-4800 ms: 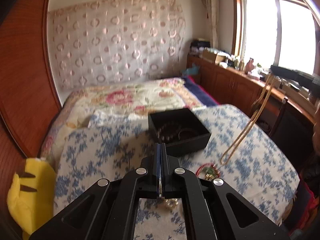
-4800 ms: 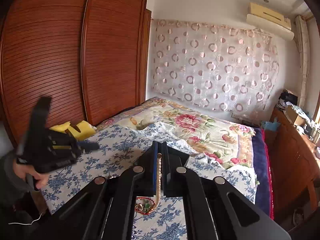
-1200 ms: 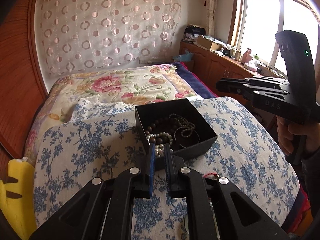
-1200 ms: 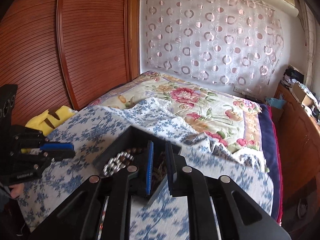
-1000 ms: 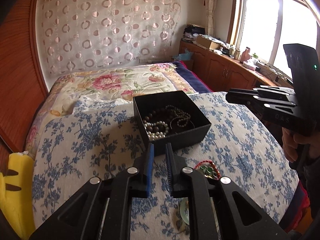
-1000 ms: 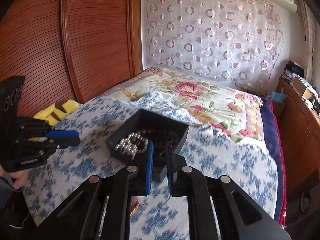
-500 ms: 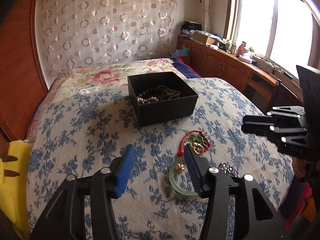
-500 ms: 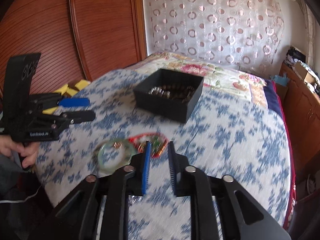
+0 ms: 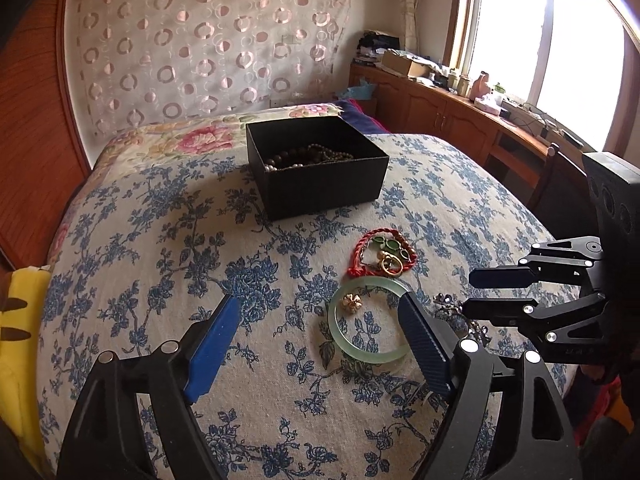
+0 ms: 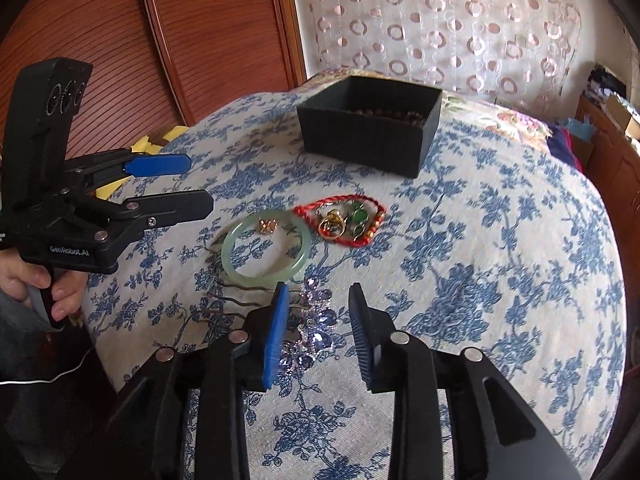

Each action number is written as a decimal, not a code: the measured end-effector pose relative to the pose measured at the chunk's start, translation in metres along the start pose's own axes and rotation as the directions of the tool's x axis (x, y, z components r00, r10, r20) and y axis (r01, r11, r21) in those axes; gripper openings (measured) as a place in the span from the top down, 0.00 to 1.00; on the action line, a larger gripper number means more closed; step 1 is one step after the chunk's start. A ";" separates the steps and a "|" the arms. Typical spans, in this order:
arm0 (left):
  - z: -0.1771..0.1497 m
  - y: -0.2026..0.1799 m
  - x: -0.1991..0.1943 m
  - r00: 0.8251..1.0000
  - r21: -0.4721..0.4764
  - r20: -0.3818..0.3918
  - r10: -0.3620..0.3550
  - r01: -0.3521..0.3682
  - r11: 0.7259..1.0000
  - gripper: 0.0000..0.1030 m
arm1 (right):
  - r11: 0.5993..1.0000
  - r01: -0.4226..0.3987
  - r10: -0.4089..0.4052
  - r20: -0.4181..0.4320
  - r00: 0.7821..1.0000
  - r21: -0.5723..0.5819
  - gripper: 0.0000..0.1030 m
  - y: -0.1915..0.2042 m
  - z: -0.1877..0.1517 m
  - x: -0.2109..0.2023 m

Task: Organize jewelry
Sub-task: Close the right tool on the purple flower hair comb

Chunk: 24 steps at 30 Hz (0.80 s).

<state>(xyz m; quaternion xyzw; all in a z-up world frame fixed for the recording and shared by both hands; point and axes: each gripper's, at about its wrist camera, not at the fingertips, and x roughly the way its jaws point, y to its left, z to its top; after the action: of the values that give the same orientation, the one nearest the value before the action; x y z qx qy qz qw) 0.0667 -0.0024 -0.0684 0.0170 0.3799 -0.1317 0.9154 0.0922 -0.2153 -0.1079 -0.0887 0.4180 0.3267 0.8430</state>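
Note:
A black box [image 9: 320, 184] [image 10: 368, 136] with bead strings in it stands at the far side of the floral cloth. Nearer lie a red cord bracelet with green stones and gold rings [image 9: 382, 256] [image 10: 344, 220], a pale green bangle [image 9: 370, 322] [image 10: 266, 250] with a small gold piece [image 9: 351, 303] inside it, and a purple crystal hairpiece [image 10: 310, 328]. My left gripper [image 9: 320, 320] is wide open and empty just short of the bangle. My right gripper [image 10: 318, 294] is open and empty over the hairpiece, and it also shows in the left wrist view [image 9: 500, 292].
The cloth-covered table [image 9: 160, 248] drops off at its near and right edges. A bed with a floral quilt [image 9: 192, 136] lies behind it, a wooden wardrobe [image 10: 160, 40] to the left, cabinets under a window [image 9: 460, 120] to the right. A yellow plush [image 9: 20, 320] sits at left.
Both grippers pulled back from the box and came down toward the loose jewelry on the cloth. Both opened, the left one wide. The necklaces held earlier now lie in the box.

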 end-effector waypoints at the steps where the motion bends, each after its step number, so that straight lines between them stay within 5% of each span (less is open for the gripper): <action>1: -0.001 0.000 0.000 1.000 0.000 0.001 0.002 -0.002 1.000 0.24 | 1.000 -0.003 0.003 -0.007 1.000 0.009 0.68 -0.001 0.000 0.002; 18: -0.009 -0.010 0.012 0.999 0.006 -0.028 -0.016 0.016 1.000 0.24 | 1.000 -0.023 0.024 -0.096 0.995 0.018 0.68 -0.003 -0.002 0.021; 20: -0.010 -0.013 0.015 0.999 0.014 -0.040 -0.020 0.020 1.000 0.24 | 0.999 -0.030 0.032 -0.097 0.995 0.019 0.77 -0.004 -0.001 0.021; 24: -0.011 -0.021 0.024 0.997 0.038 -0.071 -0.038 0.041 0.998 0.22 | 1.000 -0.009 0.011 -0.093 0.996 0.020 0.78 -0.010 -0.003 0.017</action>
<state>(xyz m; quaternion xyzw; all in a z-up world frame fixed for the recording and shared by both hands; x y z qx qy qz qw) 0.0696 -0.0270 -0.0918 0.0320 0.4096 -0.1565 0.8982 0.1044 -0.2159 -0.1239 -0.0933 0.4607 0.3223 0.8217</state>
